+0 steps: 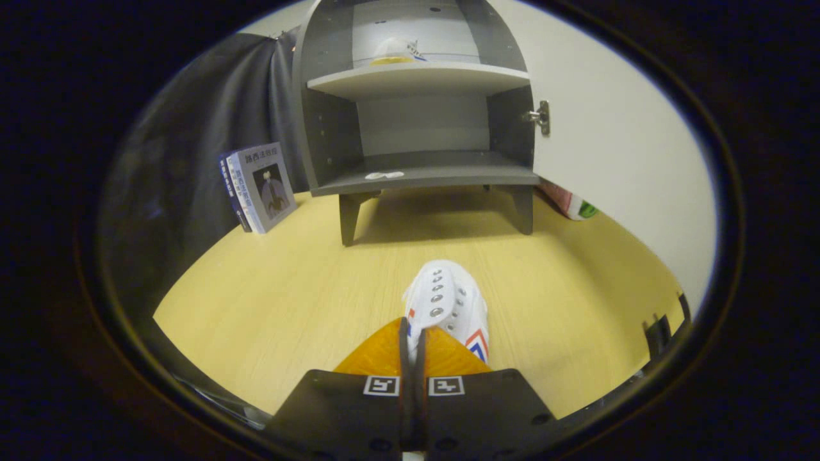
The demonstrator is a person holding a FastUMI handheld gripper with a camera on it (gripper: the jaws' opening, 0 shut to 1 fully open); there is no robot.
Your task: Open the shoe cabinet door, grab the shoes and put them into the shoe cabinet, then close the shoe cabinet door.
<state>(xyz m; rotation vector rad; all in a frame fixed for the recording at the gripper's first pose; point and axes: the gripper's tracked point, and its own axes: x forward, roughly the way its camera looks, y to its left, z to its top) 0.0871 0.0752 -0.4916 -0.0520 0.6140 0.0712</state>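
Gripper (pixel 413 333) pinching one white shoe (pixel 448 307), another shoe (pixel 397 51) shelved (cabinet (pixel 416 173) open), two books (pixel 259 186)

There were two shoes: one white shoe (pixel 448 307) at the gripper (pixel 413 339), whose two fingers were closed on its edge, and another shoe (pixel 397 51) on the upper shelf. One shoe cabinet (pixel 416 121) stood with one door (pixel 615 147) open. Two books (pixel 259 186) leaned nearby.
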